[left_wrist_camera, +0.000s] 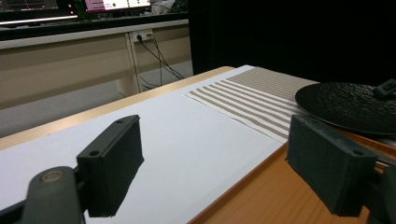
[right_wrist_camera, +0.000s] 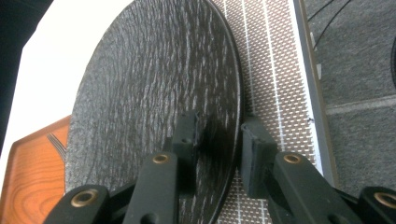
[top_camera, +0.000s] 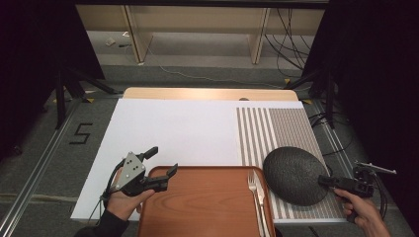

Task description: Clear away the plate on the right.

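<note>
A round black textured plate [top_camera: 294, 174] lies over the striped placemat [top_camera: 276, 126], its left edge reaching over the right rim of the wooden tray [top_camera: 197, 200]. My right gripper [top_camera: 322, 180] is shut on the plate's right rim. In the right gripper view one jaw lies on the plate [right_wrist_camera: 154, 84] and the other under its edge, with the right gripper [right_wrist_camera: 218, 142] straddling the rim. A silver fork [top_camera: 257, 192] rests on the tray's right side. My left gripper [top_camera: 161, 162] stands open over the tray's far left corner, holding nothing; between its fingers [left_wrist_camera: 114, 163] I see white table and tray edge.
A white sheet [top_camera: 173, 133] covers the left and middle of the table. Beyond the far edge stand desk legs and trailing cables on the floor. The table's right edge [top_camera: 326, 163] runs close beside the plate.
</note>
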Motion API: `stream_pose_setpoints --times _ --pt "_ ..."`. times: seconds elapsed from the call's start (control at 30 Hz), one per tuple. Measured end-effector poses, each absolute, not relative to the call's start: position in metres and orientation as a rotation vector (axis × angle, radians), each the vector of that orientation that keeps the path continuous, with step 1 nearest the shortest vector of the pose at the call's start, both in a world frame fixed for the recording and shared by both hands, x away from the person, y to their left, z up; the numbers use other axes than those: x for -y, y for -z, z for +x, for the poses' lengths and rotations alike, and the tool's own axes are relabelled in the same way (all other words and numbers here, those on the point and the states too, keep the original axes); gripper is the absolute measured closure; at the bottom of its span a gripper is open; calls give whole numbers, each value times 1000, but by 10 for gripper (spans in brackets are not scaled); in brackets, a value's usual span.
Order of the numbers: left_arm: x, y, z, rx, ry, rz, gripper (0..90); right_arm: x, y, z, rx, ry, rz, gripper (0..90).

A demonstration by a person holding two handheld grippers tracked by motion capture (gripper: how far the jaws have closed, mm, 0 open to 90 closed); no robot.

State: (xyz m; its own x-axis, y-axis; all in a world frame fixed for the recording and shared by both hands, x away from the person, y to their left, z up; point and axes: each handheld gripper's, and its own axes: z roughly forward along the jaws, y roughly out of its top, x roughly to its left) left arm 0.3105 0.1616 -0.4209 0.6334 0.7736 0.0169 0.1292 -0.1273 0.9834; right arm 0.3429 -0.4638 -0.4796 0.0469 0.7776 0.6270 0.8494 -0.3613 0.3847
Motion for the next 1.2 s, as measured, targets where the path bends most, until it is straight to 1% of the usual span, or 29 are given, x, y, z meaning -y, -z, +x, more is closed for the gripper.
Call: stream_pose_setpoints --times 0.27,0.53,0.8,0.97,1.2 --pt "-162 421 311 -758 -656 1631 181 469 480 342 1651 1258 -2192 767" --pt "-162 421 311 -758 -657 1631 182 469 473 342 1637 1303 -2160 787" --pt "-162 420 310 -757 -657 1630 182 472 467 340 1546 1417 -2116 857" --pt "-162 420 310 -756 -657 1631 183 472 461 340 1526 1462 -2096 878" --pt "-162 420 310 -757 -657 1631 183 471 452 339 1540 1492 -2135 881"
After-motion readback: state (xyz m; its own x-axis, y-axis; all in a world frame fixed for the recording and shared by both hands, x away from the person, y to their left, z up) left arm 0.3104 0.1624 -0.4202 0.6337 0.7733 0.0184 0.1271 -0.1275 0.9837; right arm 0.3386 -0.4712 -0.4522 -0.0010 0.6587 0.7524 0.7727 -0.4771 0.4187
